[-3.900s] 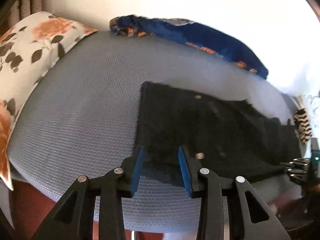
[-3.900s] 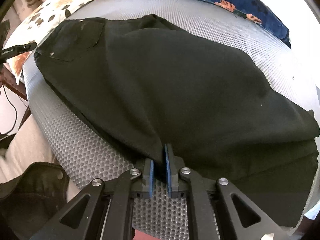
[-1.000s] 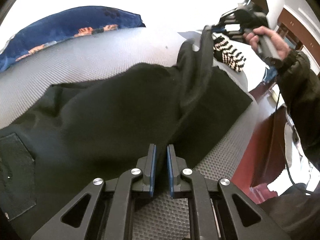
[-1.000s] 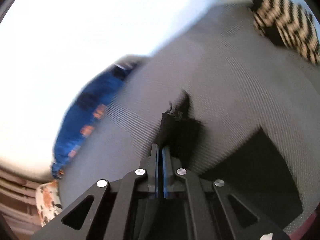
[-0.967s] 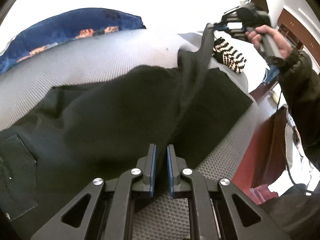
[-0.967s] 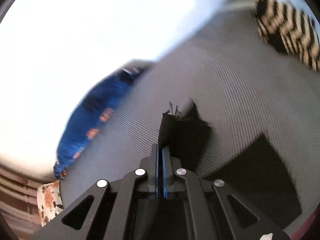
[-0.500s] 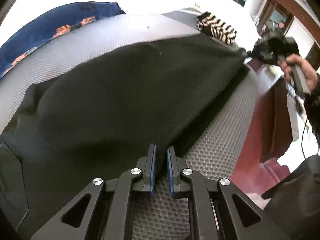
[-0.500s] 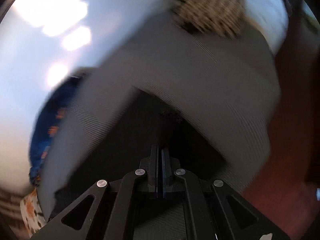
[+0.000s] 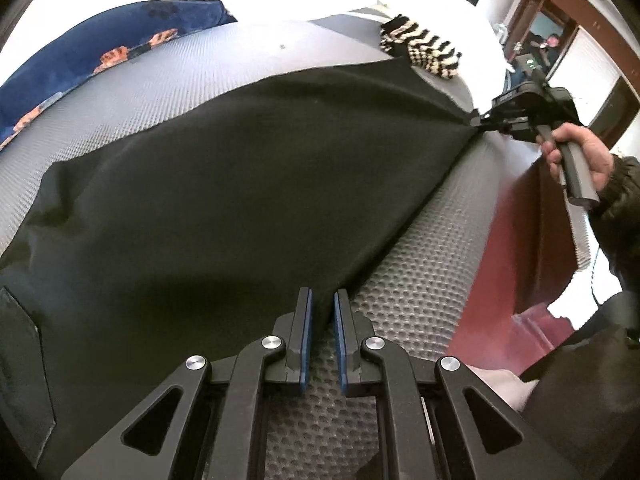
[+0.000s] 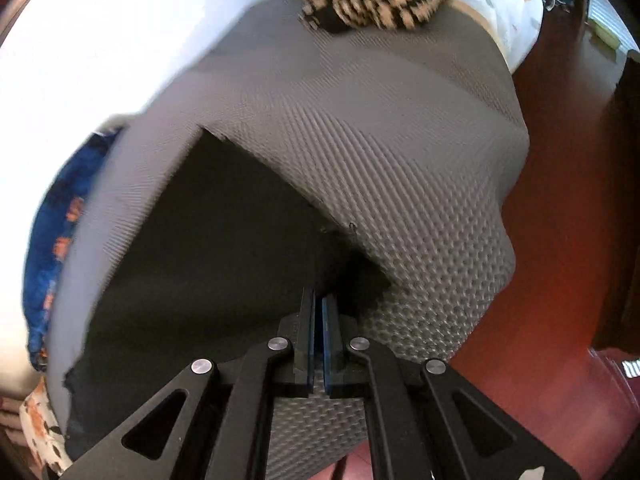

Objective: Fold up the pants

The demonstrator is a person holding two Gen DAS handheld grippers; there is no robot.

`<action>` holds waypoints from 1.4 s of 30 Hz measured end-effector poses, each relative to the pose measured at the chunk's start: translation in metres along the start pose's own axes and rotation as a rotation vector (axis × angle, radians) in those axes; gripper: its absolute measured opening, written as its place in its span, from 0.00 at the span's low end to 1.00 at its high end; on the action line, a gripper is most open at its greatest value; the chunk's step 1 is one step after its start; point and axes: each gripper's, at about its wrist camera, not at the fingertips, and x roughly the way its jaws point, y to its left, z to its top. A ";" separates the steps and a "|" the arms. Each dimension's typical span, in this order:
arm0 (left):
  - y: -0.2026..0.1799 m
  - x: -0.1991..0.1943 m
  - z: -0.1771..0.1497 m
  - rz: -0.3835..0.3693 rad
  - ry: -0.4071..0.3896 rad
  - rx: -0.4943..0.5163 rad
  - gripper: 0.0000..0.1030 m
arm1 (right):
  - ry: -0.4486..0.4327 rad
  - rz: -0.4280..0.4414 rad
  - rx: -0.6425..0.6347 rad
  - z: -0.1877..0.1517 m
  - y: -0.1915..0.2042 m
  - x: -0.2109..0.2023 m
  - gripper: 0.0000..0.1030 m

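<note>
— Two grippers were on the pants (image 9: 248, 184), weren't they? How were the jaws set?

— Both pinched cloth. The left gripper (image 9: 320, 312) had its jaws nearly together on the near edge of the fabric. The right gripper (image 10: 319, 320) had its jaws pressed tight on a corner at the hem end, and in the left view the right hand (image 9: 576, 156) held it out past the bed's end edge.

— Where did the pants lie?

— Spread over the grey textured bed (image 9: 420, 280), close to its near edge, one leg apparently laid over the other.

— And which way did they run?

— Lengthwise along the bed. The pocket (image 9: 24, 380) marked the waist end at the left of the left view; the hems pointed toward the striped cloth (image 9: 420, 48) at the bed's far end corner.

— How would the step be done well?

— I judged it a stretch-and-lay step. Both grips should keep even tension along that long axis, lower the edge flat onto the bed without a ridge, line up the two legs' edges, and only then let go. Pulling harder on one side would likely skew the seam.

— Anything close by?

— A blue patterned blanket (image 9: 100, 52) lay along the bed's far edge, clear of the pants.
</note>
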 end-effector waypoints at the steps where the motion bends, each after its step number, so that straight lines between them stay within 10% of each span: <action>1: 0.002 0.000 0.002 -0.002 -0.002 -0.017 0.14 | -0.012 -0.001 0.003 -0.002 0.001 -0.001 0.01; 8: 0.026 -0.036 0.000 -0.004 -0.103 -0.118 0.40 | -0.066 -0.084 0.005 0.005 -0.004 -0.020 0.21; 13: 0.077 -0.078 -0.020 0.127 -0.213 -0.267 0.53 | -0.137 -0.099 -0.115 0.006 0.030 -0.045 0.21; 25: 0.213 -0.135 -0.105 0.509 -0.271 -0.733 0.53 | 0.273 0.482 -0.848 -0.098 0.323 0.017 0.28; 32: 0.223 -0.130 -0.124 0.446 -0.288 -0.710 0.53 | 0.496 0.535 -1.174 -0.173 0.453 0.067 0.39; 38: 0.233 -0.136 -0.134 0.365 -0.328 -0.720 0.51 | 0.643 0.503 -1.255 -0.197 0.489 0.109 0.39; 42: 0.243 -0.141 -0.142 0.308 -0.350 -0.753 0.46 | 0.646 0.518 -1.270 -0.201 0.496 0.105 0.13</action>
